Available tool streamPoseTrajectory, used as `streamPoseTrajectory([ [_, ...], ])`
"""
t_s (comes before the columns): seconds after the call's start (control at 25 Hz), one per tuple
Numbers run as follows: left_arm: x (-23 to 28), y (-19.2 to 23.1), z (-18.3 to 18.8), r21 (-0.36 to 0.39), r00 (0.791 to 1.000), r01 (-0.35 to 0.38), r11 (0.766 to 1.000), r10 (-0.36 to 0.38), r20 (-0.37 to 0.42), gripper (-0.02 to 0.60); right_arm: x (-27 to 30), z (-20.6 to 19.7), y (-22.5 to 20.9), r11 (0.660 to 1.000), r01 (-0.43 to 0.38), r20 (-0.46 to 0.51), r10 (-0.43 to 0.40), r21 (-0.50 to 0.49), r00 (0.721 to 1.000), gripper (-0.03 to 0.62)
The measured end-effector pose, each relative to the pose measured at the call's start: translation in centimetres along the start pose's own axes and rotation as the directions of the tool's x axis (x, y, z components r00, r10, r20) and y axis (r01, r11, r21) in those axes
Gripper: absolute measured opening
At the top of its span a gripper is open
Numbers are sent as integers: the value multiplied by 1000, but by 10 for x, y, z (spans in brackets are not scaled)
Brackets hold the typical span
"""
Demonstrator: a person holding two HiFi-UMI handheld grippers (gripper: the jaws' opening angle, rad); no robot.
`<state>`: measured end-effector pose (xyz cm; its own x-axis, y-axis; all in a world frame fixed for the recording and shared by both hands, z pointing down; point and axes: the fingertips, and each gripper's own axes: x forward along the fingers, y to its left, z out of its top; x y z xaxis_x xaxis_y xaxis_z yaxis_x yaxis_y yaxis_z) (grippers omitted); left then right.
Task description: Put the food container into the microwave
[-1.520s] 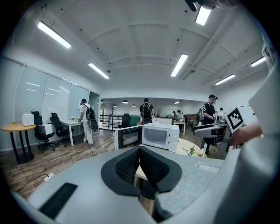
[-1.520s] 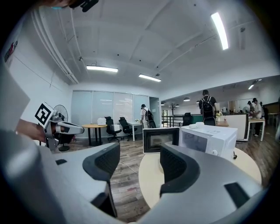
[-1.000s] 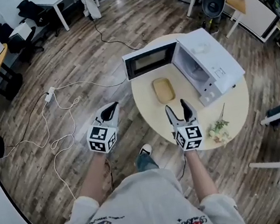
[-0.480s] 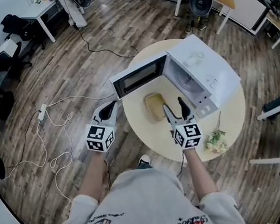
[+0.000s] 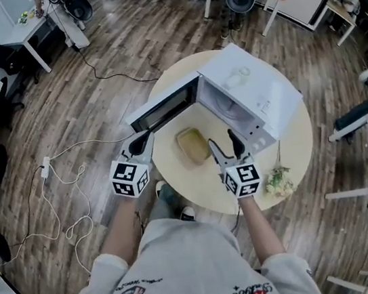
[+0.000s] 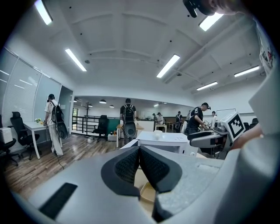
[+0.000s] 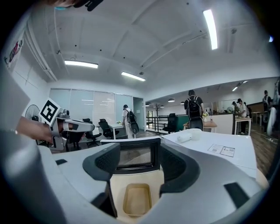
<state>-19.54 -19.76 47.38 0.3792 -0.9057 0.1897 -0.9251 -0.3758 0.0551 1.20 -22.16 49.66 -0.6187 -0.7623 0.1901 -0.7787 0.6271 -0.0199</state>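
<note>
Container point(image 5: 193, 145) lies before the open microwave point(image 5: 253, 95). My right gripper point(image 5: 223, 145), fingers spread, hovers at its mouth; my left gripper point(image 5: 141, 142), fingers pressed together, beside its door.

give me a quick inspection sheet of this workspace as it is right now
surface: round table, pale top, on a wood floor.
job's things: food container lies lidless on the table in front of the microwave; microwave door stands open; container not yet inside.
clutter: flower sprig near the table's edge; small white object on top of the microwave.
grippers: left gripper jaws together, holding nothing, by the door; right gripper jaws apart, lined up with the container, not touching it.
cables: white cable looped on the floor; dark cable further off.
surroundings: office desks, chairs, people standing in the background.
</note>
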Motion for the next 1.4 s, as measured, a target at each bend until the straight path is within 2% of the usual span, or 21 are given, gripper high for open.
streamPoseTrajectory([
  [0.24,32,0,3,-4,998,69,998,-69,1,5,5,1,-14,999,50,-3,-50,0,999,270],
  [0.48,44,1,-5,-11,995,99,995,-99,-8,5,7,-4,-16,998,64,-20,-64,-11,998,270],
  [0.6,43,1,-10,-22,995,97,995,-98,-14,5,10,-11,-12,999,40,-52,-42,-36,998,270],
  [0.84,33,11,-20,-37,997,66,997,-67,-24,5,27,-28,2,993,-64,-150,49,-98,987,275],
  [1.08,13,33,-30,-57,999,6,998,-8,-34,5,47,-75,17,982,-151,-264,116,-113,957,273],
  [1.4,-29,61,-58,-101,993,-99,990,92,-78,5,65,-157,49,953,-279,-447,200,-117,872,273],
])
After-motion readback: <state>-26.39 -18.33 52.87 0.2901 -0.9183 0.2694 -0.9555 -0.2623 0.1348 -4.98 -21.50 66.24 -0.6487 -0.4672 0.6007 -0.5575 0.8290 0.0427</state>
